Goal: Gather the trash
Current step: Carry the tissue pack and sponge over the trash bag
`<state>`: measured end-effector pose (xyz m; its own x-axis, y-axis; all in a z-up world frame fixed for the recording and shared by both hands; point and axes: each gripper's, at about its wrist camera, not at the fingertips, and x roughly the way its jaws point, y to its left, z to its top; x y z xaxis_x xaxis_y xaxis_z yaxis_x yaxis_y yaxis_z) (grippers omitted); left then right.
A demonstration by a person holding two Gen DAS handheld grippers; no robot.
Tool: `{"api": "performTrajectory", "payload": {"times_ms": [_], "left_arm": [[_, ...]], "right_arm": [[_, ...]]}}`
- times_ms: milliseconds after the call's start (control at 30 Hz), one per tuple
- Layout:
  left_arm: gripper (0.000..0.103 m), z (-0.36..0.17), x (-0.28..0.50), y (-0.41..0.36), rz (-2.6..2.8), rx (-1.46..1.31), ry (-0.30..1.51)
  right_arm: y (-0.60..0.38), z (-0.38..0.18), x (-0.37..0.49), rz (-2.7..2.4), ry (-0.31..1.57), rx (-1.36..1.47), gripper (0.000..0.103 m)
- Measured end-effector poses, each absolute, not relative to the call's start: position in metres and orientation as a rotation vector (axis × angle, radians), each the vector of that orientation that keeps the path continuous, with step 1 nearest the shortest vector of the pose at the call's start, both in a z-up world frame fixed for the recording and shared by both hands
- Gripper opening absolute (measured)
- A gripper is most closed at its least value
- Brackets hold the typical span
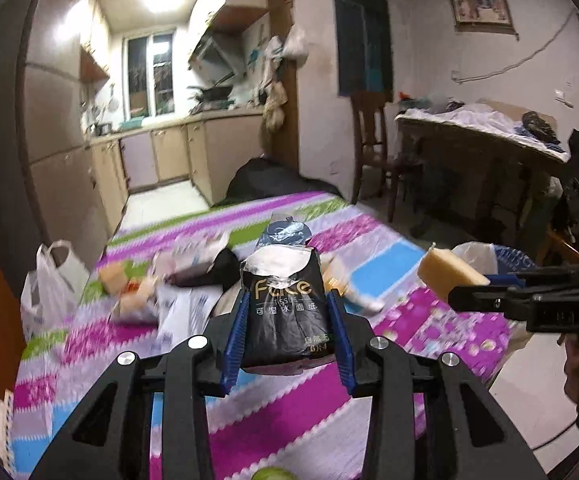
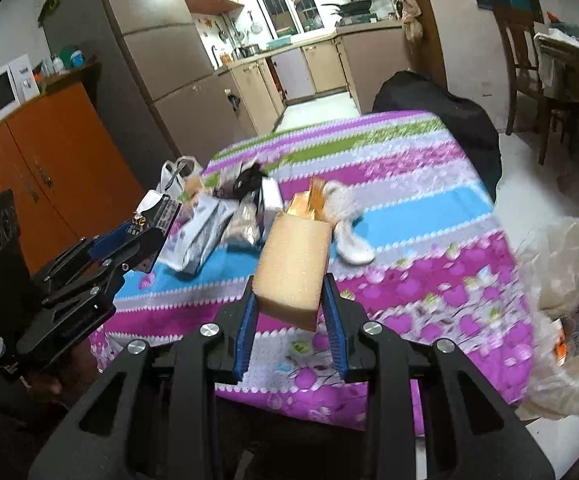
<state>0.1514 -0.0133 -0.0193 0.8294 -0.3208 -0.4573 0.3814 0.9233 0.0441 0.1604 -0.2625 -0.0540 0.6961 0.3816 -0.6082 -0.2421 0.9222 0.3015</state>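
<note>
My left gripper has its jaws clamped on a black tissue pack with a torn-open top, lifted above the table. In the right wrist view that same gripper sits off the table's left edge with the pack sticking out of its tips.

My right gripper has its jaws closed on a tan sponge, held clear of the near edge of the table. From the left wrist view I see it coming in from the right with the sponge at its tip, over the right edge.

More trash lies on the striped cloth toward the far left part of the table: a silver-white pouch, a crumpled dark wrapper, and an orange packet just behind the sponge. A white crumpled tissue lies near the middle, beside the orange packet. The pile is blurred, so I cannot make out more.

A white plastic bag hangs at the table's left edge. Another pale bag sits off the right edge, just beside the cloth.
</note>
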Motion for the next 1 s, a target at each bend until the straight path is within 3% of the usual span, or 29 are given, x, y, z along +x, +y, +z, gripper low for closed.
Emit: {"api": "performTrajectory", "payload": {"times_ms": [467,800,1000], "left_arm": [[0.04,0.072,0.192,-0.173,-0.726,0.234,0.455],[0.04,0.091,0.231,-0.314,-0.948,0.3,0.585],[0.04,0.067,0.255,-0.393,-1.017,0.39,0.687]], "right_arm": [[-0.407,0.04,0.153,0.048,0.741,0.139,0.03],[-0.466,0.045,0.164,-0.132,0.861,0.055,0.029],[-0.502,0.023,0.172,-0.223,0.985,0.025,0.029]]}}
